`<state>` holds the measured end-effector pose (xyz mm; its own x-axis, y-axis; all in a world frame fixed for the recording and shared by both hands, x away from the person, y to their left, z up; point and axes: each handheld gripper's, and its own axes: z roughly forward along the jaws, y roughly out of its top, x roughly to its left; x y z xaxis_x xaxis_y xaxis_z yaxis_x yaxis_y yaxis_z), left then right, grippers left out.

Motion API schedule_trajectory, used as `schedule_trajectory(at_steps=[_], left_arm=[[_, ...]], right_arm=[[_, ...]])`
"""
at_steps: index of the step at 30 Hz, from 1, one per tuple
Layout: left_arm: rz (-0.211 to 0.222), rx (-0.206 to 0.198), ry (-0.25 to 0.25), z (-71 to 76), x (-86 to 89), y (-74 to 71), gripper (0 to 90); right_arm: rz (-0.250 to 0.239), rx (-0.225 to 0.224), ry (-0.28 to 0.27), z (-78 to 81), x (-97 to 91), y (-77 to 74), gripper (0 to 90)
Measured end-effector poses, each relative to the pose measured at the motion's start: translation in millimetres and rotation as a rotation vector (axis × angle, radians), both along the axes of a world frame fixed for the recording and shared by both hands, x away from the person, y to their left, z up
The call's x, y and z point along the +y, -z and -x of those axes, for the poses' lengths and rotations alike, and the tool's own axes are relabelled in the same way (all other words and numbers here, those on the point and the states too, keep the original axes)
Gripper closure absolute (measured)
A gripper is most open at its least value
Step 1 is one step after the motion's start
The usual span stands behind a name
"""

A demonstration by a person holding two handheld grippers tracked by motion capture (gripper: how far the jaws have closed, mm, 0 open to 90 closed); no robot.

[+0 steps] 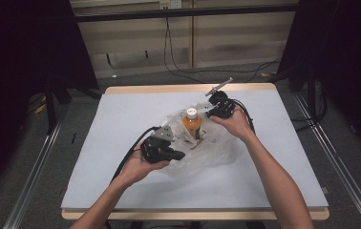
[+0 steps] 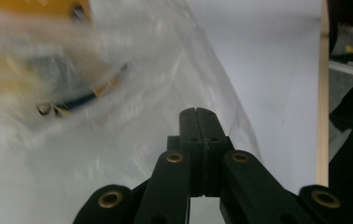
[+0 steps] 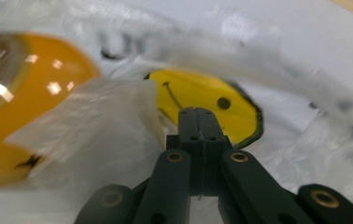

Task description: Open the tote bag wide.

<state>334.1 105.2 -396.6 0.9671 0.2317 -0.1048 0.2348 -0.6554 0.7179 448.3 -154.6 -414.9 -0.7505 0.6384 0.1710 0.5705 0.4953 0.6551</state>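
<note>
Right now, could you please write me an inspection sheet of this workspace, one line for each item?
Surface: pale grey sheet over a wooden-edged table.
Job's things: crumpled clear plastic bag at the middle; orange bottle with white cap standing inside it; a yellow flat item also inside, blurred.
Clutter: nothing seen.
Grippers: left hand-held gripper at the bag's near left side, jaws shut; right hand-held gripper at the bag's far right edge, jaws shut; whether either pinches the plastic cannot be told.
Cables: black cables trailing from each gripper; a black wire on the floor beyond.
Surroundings: dark curtains at both sides.
</note>
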Motion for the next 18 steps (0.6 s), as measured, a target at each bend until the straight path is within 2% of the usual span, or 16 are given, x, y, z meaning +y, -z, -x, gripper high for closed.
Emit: schedule_trajectory(at_steps=[1,2,4,6,7,11,12,13,14,15,16,17,18], left_arm=[[0.005,-0.015,0.001,-3.6,1.2,-4.0,90.0],[0.011,-0.009,-0.008,-4.1,1.2,-5.7,90.0],[0.032,-0.016,-0.012,-6.6,2.6,-11.2,90.0],[0.043,-0.030,-0.016,-8.5,3.2,-18.7,90.0],[0.050,-0.043,-0.014,-13.8,3.2,-27.1,90.0],[0.077,-0.046,-0.030,-23.2,1.5,-37.2,90.0],[0.068,-0.069,-0.035,-27.4,-3.4,-38.5,90.0],[0.068,-0.069,-0.035,-27.4,-3.4,-38.5,90.0],[0.049,-0.071,-0.042,-30.6,-7.1,-35.7,90.0],[0.005,-0.036,-0.055,-43.0,-11.3,-23.8,90.0],[0.005,-0.036,-0.055,-43.0,-11.3,-23.8,90.0],[-0.028,-0.012,-0.073,-48.1,-12.8,-15.1,90.0],[-0.072,0.002,-0.067,-52.4,-12.9,-6.2,90.0]], right_arm=[[0.000,0.000,0.000,0.0,0.0,0.0,90.0],[0.001,-0.002,-0.006,6.4,0.2,2.4,90.0],[-0.006,-0.001,-0.009,8.3,-0.8,5.0,90.0],[-0.006,0.018,-0.006,12.0,-4.1,14.7,90.0],[-0.008,0.025,-0.008,13.1,-4.8,17.4,90.0],[-0.004,0.031,-0.022,15.7,-2.1,22.8,90.0],[0.015,0.032,-0.032,18.4,2.2,23.4,90.0],[0.015,0.032,-0.032,18.4,2.2,23.4,90.0],[0.028,0.042,-0.038,19.8,4.2,23.6,90.0],[0.046,0.050,-0.049,21.0,8.0,26.5,90.0],[0.046,0.050,-0.049,21.0,8.0,26.5,90.0],[0.063,0.053,-0.047,21.4,9.4,28.5,90.0],[0.076,0.051,-0.048,21.3,9.8,31.2,90.0]])
